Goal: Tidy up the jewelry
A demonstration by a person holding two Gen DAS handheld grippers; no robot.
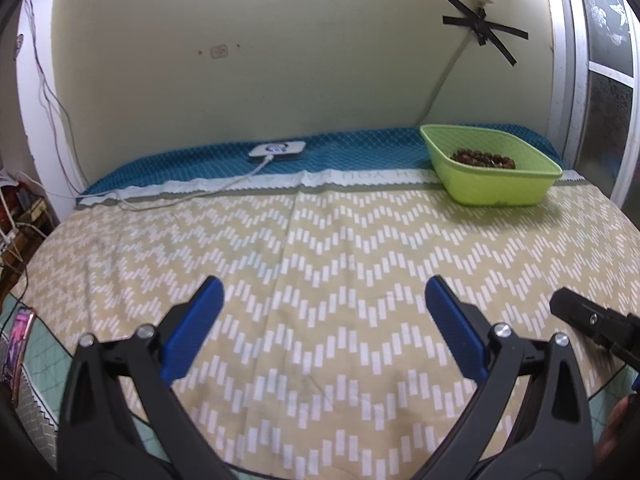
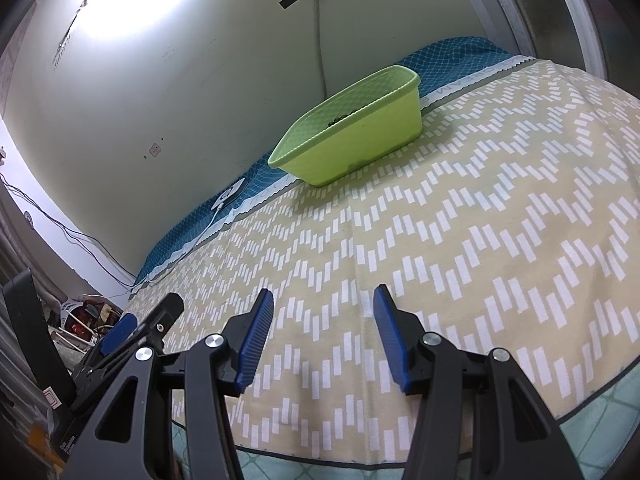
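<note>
**Beads in the basket, both grippers empty above the bed**

A lime-green plastic basket point(image 1: 496, 184) sits at the far right of the bed, where the zigzag-patterned cover point(image 1: 320, 280) meets a teal strip of cloth point(image 1: 360, 148) along the wall. Inside it lies a string of dark brown beads point(image 1: 482, 159), bunched against the far side of its floor. From the right wrist view only a few of the beads point(image 2: 338, 121) show over the rim of the basket point(image 2: 360, 140).

The left gripper point(image 1: 324, 296) hangs over the near part of the cover with its blue pads spread wide and nothing between them. The right gripper point(image 2: 323, 300) is also over the near part of the cover, its pads parted at a moderate gap and empty. Each gripper shows at the edge of the other's view, side by side and well apart from the basket.

On the teal strip, left of the basket, lies a small white device point(image 1: 278, 149) with a white cable point(image 1: 224, 186) trailing off toward the left. On the wall above the basket, black tape point(image 1: 484, 30) crosses over a cord.
</note>
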